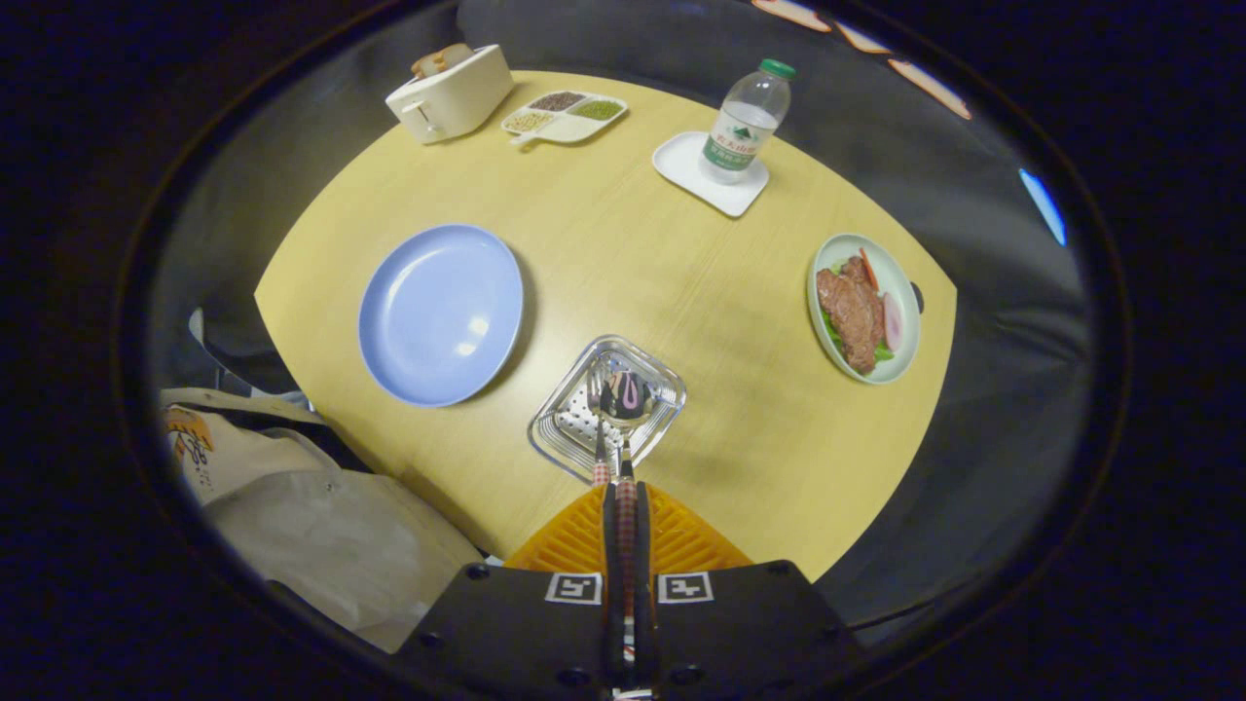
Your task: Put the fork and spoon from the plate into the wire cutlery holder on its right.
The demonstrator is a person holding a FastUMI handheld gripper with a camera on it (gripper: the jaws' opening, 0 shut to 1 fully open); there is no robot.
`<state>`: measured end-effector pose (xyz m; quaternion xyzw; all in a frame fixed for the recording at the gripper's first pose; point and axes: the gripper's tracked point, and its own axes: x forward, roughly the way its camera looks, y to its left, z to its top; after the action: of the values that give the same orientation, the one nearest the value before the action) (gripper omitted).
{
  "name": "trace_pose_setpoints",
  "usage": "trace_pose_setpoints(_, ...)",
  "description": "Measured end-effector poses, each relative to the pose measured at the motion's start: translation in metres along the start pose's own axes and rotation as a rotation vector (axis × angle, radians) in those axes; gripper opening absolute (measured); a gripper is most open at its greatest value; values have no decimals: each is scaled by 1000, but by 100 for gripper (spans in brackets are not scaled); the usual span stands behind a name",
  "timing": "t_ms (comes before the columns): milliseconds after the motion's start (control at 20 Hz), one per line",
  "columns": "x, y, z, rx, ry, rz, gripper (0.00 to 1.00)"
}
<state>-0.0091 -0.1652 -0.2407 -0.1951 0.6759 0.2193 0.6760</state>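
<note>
Gripper view, jaws clamping fork (596, 428) and spoon (623, 409) above holder (560, 428), bottle (745, 122) label unreadable

Fork (596, 414) and spoon (624, 397) hang heads-down over the square wire cutlery holder (563, 433), right of the blue plate (440, 313).

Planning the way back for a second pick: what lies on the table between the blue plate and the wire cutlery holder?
In the gripper view, only bare yellow tabletop separates the round blue plate from the square wire cutlery holder.
</note>
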Motion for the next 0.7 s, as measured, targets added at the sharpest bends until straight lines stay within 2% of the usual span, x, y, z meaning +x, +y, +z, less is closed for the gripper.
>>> trace_pose_setpoints(350, 23, 5, 10, -17, 36, 22, 7)
trace_pose_setpoints(600, 30, 5, 10, 20, 45, 35, 7)
trace_pose_setpoints(700, 34, 8, 7, 31, 53, 54, 11)
